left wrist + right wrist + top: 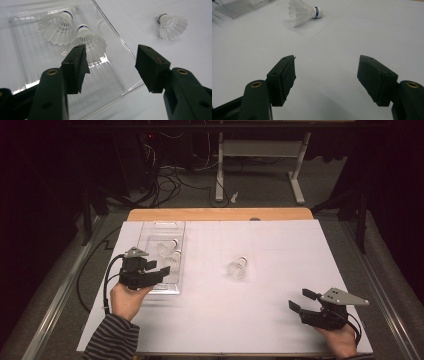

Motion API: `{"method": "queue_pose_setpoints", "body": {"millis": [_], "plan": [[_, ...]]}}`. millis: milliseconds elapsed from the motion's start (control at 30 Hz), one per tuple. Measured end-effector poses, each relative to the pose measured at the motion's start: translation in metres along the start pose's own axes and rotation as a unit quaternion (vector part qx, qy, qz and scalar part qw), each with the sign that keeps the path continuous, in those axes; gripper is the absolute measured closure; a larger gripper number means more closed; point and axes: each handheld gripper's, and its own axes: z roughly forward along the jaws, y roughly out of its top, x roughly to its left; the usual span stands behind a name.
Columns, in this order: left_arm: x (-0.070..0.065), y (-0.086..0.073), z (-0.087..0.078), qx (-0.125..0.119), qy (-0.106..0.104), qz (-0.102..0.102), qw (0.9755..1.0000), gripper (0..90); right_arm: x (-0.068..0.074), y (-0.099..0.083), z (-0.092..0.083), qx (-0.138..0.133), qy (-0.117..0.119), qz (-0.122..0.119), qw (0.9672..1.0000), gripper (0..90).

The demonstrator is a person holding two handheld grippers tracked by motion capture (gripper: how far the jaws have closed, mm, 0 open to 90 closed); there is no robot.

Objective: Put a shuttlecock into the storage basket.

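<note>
Shuttlecocks: two in the clear tray (150, 231) left of centre, one (237, 268) mid-tabletop; both grippers' jaws open, empty.

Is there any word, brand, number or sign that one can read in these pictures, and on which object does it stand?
No text can be read.
Loose shuttlecock: blue band around the cork, any print too small to read.
Two shuttlecocks in the clear tray, one and the other: same blue bands, blurred, unreadable.
Left gripper, right gripper and white table sheet: no markings seen.
</note>
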Motion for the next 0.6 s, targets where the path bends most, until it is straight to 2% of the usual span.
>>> {"method": "queue_pose_setpoints", "body": {"millis": [600], "plan": [[0.000, -0.015, -0.007, -0.021, -0.002, -0.007, 0.9998, 42.4, 0.000, 0.000, 0.000, 0.000, 0.001, -0.001, 1.0000, 31.3]]}}
